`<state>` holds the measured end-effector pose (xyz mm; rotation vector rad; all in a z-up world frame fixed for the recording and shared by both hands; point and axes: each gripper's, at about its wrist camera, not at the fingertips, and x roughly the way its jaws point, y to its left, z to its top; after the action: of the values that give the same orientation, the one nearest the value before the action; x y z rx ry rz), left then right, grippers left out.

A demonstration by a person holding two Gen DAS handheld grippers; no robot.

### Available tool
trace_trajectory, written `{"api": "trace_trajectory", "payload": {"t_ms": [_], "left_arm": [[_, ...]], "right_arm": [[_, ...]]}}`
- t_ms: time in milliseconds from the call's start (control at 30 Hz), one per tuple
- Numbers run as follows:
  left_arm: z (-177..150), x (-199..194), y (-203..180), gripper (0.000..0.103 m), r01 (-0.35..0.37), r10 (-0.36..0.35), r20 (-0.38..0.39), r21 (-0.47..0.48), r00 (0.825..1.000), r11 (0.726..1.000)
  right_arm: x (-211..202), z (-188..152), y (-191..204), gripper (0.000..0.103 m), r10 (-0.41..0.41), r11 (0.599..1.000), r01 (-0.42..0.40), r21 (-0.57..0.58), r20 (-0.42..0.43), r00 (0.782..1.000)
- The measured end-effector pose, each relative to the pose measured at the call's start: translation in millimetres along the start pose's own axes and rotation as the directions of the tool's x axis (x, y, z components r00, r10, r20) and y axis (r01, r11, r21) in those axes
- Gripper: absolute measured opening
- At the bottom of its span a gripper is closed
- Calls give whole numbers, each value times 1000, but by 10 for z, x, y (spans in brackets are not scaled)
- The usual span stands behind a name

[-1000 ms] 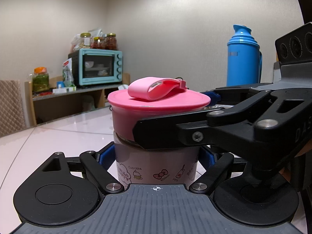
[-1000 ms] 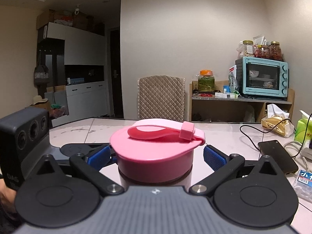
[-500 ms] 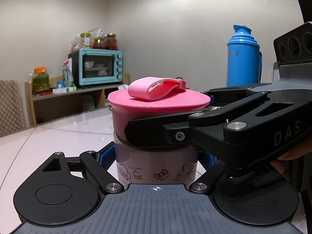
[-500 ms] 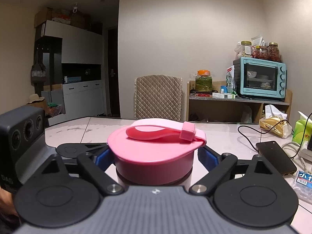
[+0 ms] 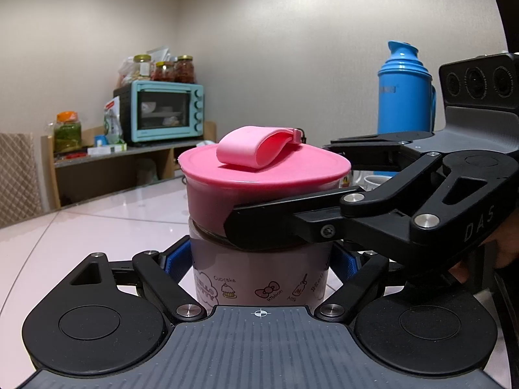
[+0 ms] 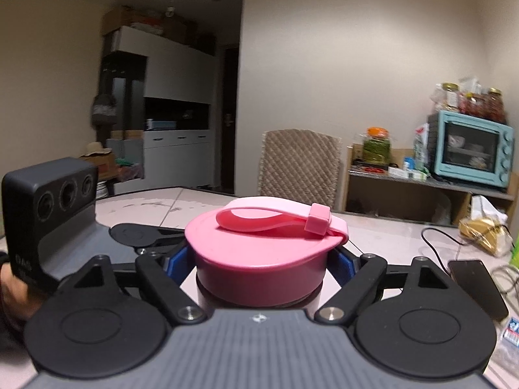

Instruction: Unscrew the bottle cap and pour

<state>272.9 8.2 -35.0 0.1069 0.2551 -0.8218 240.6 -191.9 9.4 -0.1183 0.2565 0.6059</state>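
Observation:
A pale pink bottle point(image 5: 259, 278) with cartoon prints stands on the table. My left gripper point(image 5: 259, 261) is shut on its body, blue pads point(image 5: 176, 259) against both sides. Its wide pink cap point(image 5: 259, 175) carries a looped strap point(image 5: 256, 150). My right gripper point(image 6: 259, 262) is shut on the cap point(image 6: 259, 253), one blue pad point(image 6: 176, 262) on each side. In the left wrist view its near finger point(image 5: 292, 227) crosses the cap's lower edge from the right. In the right wrist view the left gripper's camera block point(image 6: 52, 201) stands at the left.
A blue thermos point(image 5: 404, 97) and a white cup point(image 5: 376, 181) stand behind the bottle. A phone point(image 6: 476, 285), a cable point(image 6: 438, 243) and a bag point(image 6: 486, 230) lie on the table to the right. A chair point(image 6: 298, 162) and an oven shelf point(image 6: 470, 149) are beyond.
The right gripper's jaws have closed from wide open onto the cap and then rolled. The cap's strap has turned with them. The left gripper and the bottle body have stayed put.

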Motion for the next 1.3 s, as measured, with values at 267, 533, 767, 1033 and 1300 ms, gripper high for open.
{"api": "trace_trajectory", "payload": {"t_ms": [267,533,767,1033,1300], "left_arm": [[-2,3,1,90,0,0,0,1,1000,1000],[-3,5,-1,90,0,0,0,1,1000,1000],[-3,5,0,90,0,0,0,0,1000,1000],[-3,13,-12,90,0,0,1,0,1000,1000],[-3,13,-13,90,0,0,0,1,1000,1000]], "right_arm": [[-9,13,-139,85,117,992,-117,-47,1,993],[-4,-1,-350,85,257,965,-256,-59,11,966],[10,7,-449,85,326,944,-324,-62,18,945],[-8,53,-453,86,309,950,-308,-50,12,951],[-161,87,-334,98,188,982,-188,-3,-6,982]]}}
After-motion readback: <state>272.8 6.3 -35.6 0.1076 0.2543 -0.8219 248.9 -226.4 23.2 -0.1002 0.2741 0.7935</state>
